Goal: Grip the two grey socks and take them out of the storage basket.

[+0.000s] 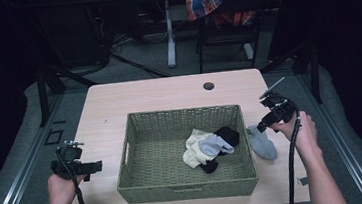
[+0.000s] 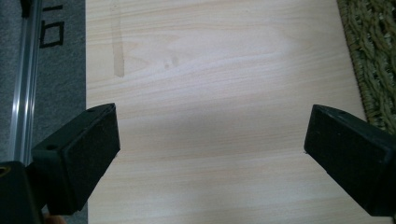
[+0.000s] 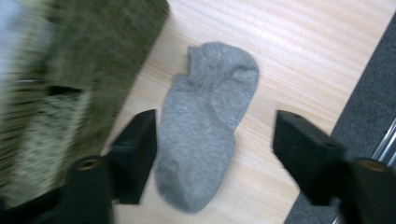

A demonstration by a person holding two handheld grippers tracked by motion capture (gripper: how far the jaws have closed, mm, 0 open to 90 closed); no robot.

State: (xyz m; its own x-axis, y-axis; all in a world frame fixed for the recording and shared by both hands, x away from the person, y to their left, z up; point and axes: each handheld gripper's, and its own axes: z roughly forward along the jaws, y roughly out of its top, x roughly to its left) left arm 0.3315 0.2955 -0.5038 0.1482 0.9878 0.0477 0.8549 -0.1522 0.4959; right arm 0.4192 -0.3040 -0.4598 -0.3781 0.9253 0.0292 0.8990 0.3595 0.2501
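Now the right gripper (image 3: 215,154) hovers, jaws apart, over 1 grey sock (image 3: 205,121) lying flat on the worktop (image 1: 168,90) just beside the basket (image 1: 187,184); the left gripper (image 2: 210,154) waits open. Thin fabric could slip a shallow pinch

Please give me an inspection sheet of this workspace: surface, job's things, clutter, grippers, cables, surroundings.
Surface: pale wooden table, with a cable hole.
Job's things: grey sock flat on the table, right of the basket; more socks piled inside the basket.
Clutter: nothing seen.
Grippers: left gripper open over bare table; right gripper open above the grey sock, not pressing it.
Cables: one cable trails from the right gripper.
Surroundings: chair with plaid cloth behind the table.
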